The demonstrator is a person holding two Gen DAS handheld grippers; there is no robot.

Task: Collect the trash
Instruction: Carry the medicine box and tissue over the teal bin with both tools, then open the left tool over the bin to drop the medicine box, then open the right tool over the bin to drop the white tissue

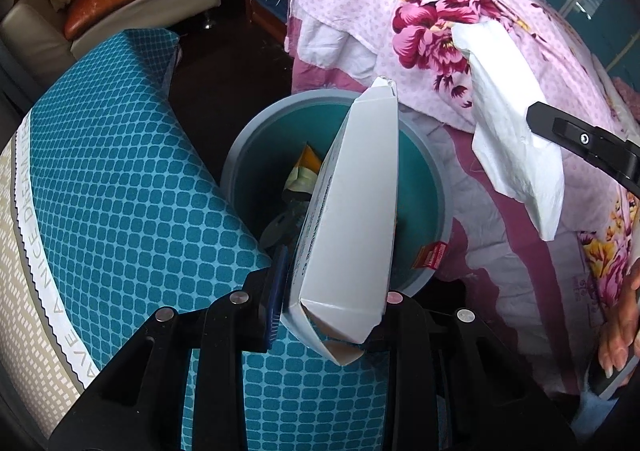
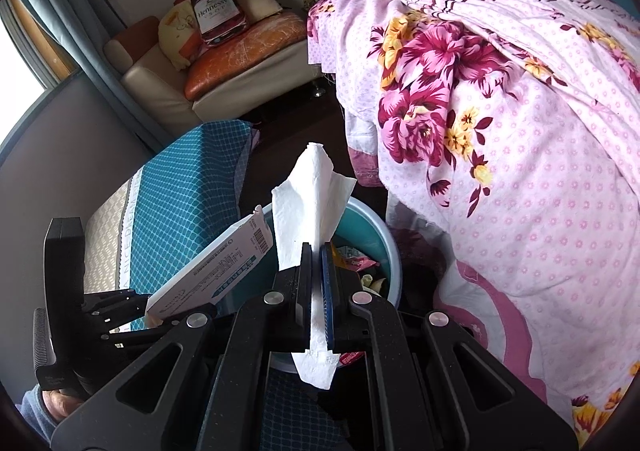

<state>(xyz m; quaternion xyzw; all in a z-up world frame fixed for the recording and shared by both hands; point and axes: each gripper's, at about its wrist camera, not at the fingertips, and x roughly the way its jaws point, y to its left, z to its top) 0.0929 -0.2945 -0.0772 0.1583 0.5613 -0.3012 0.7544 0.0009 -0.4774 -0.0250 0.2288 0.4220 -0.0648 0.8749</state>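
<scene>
- Two grippers were in view, each pinching one piece of trash.
- The left gripper point(image 1: 336, 291) had its jaws closed on one white carton point(image 1: 352, 211), flattened and printed along one side, tilted over the bin's opening.
- The right gripper point(image 2: 318, 271) had its jaws pressed together on one white tissue point(image 2: 312, 203), which stood up above the fingers and hung out below them, just above the bin's rim.
- One round bin point(image 1: 248, 139), grey outside and teal inside, stood on the dark floor between a teal cushion point(image 1: 120, 155) and one floral pink quilt point(image 2: 500, 131).
- Inside the bin lay several wrappers point(image 1: 304, 171); their number could not be told.
- One red label point(image 1: 432, 255) hung at the bin's near rim.
- One sofa point(image 2: 224, 67) stood behind, bearing one large bottle-shaped pillow point(image 2: 216, 11).
</scene>
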